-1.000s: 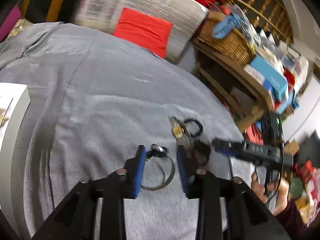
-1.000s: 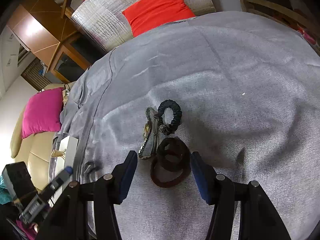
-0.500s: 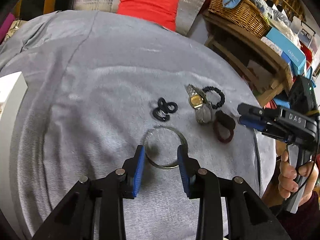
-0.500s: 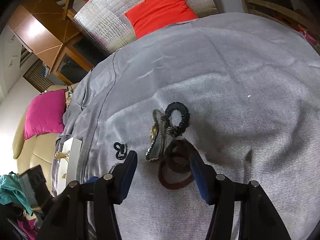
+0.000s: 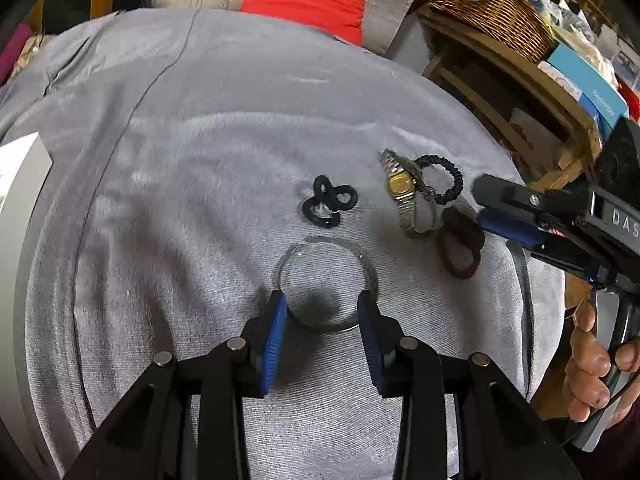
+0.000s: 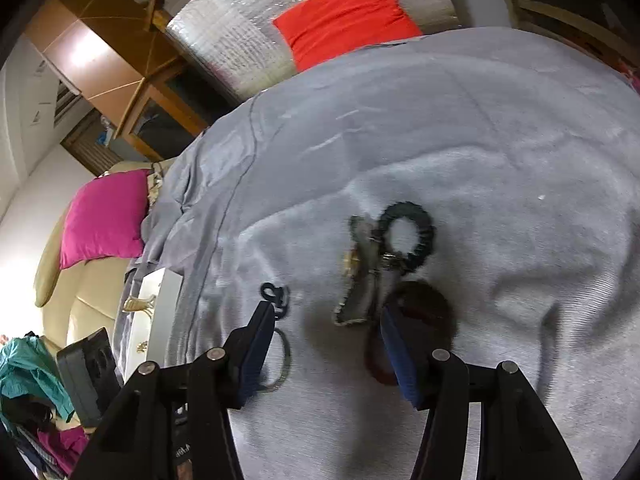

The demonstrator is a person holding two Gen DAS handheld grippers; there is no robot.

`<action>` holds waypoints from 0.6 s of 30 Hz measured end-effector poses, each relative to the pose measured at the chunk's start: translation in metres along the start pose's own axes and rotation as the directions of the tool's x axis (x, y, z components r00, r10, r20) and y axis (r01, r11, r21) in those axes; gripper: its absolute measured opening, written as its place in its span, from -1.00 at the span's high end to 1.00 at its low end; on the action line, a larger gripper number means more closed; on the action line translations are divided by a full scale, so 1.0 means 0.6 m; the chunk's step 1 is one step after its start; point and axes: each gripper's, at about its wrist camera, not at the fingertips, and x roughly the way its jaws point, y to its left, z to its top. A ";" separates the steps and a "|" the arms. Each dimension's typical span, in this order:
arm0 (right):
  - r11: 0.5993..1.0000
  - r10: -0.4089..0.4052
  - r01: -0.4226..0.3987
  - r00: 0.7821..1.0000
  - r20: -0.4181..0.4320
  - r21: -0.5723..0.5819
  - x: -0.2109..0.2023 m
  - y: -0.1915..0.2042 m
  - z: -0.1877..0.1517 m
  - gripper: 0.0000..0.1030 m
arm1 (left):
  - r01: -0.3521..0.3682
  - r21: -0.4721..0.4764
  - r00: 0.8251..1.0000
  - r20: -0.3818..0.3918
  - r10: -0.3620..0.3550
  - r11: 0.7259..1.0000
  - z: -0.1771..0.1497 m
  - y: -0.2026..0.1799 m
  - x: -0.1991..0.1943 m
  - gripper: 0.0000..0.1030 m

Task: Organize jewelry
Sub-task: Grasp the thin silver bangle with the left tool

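Surface: we see a grey cloth point(image 5: 224, 152), soft and finely ribbed, draped over what seems to be a round table, with a seam curving along its left side.
Bangle: one thin, round metal bangle point(image 5: 326, 282) lies flat on the cloth, near us in the left wrist view.
Left tongs point(image 5: 322, 312): we hold them open, blue ridged pads either side of the bangle's near arc, gripping nothing that we can tell.
Black bands: a small knot of thin black elastic bands point(image 5: 329, 206), looped over one another, sits just beyond the bangle; we cannot count the loops.
Watch: one wristwatch point(image 5: 404, 192) with a gold square face and a linked metal strap lies right of the bands.
Beaded bracelet: one black beaded ring point(image 5: 444, 180) touches the watch's far right side.
Scrunchie: one dark maroon fabric scrunchie point(image 5: 460, 242), soft and crumpled, lies just near the watch.
Right tongs point(image 6: 326, 344): wide open and holding nothing, with the watch's near end between the fingers.
Only in the left view: a wicker basket point(image 5: 492, 8) on a wooden shelf, far right.
Only in the right view: a pink cushion point(image 6: 104, 220) and a white box point(image 6: 154, 312) at the cloth's left edge.
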 end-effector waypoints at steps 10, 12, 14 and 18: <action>1.000 0.020 -0.021 1.000 -0.020 -0.022 0.025 0.028 -0.004 -0.15 | -0.039 -0.010 0.999 -0.010 0.039 0.999 -0.003 0.013 0.010 0.82; 0.999 0.028 -0.029 0.999 -0.024 -0.022 0.030 0.033 -0.004 -0.15 | -0.068 -0.008 0.998 -0.014 0.068 0.998 -0.006 0.017 0.003 0.87; 0.999 0.043 -0.043 0.999 -0.032 -0.024 0.037 0.040 -0.003 -0.15 | -0.075 -0.017 0.997 -0.015 0.074 0.997 -0.009 0.025 -0.005 0.88; 0.997 0.053 -0.056 0.997 -0.049 -0.046 0.055 0.061 -0.006 -0.15 | -0.116 -0.002 0.993 -0.009 0.116 0.993 -0.017 0.047 -0.035 0.87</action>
